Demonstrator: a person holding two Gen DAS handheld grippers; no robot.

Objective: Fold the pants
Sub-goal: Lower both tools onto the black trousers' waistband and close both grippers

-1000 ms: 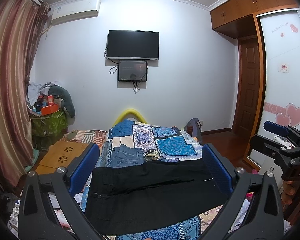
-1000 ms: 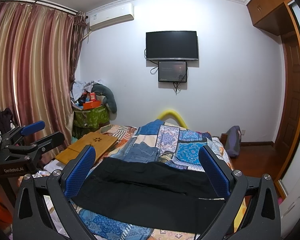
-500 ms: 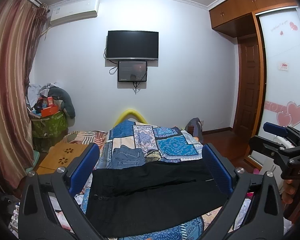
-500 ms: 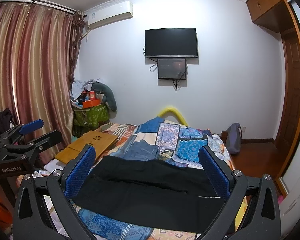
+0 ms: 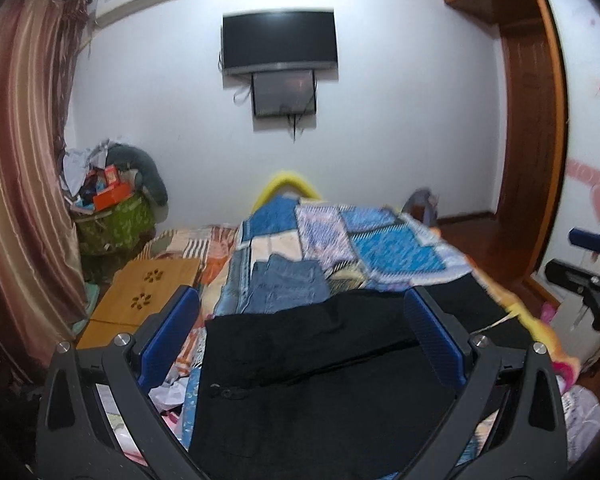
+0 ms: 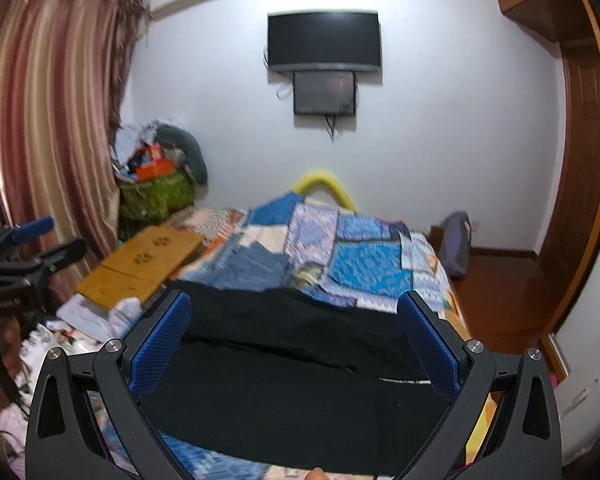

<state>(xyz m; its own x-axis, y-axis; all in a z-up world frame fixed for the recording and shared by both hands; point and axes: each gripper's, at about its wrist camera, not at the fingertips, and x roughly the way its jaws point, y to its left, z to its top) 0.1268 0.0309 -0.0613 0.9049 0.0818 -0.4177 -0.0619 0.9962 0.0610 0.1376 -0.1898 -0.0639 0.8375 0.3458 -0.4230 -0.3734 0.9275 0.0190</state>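
In the left wrist view, the left gripper (image 5: 302, 334) is spread wide and grips nothing; the black pants (image 5: 316, 376) lie flat on the patchwork bedspread (image 5: 380, 240) below and between its blue pads, with folded jeans (image 5: 288, 284) just beyond. In the right wrist view, the right gripper (image 6: 296, 336) is likewise released and empty, the black pants (image 6: 284, 360) stretched crosswise under its fingers, and a wooden lap desk (image 6: 140, 264) lies off to its left.
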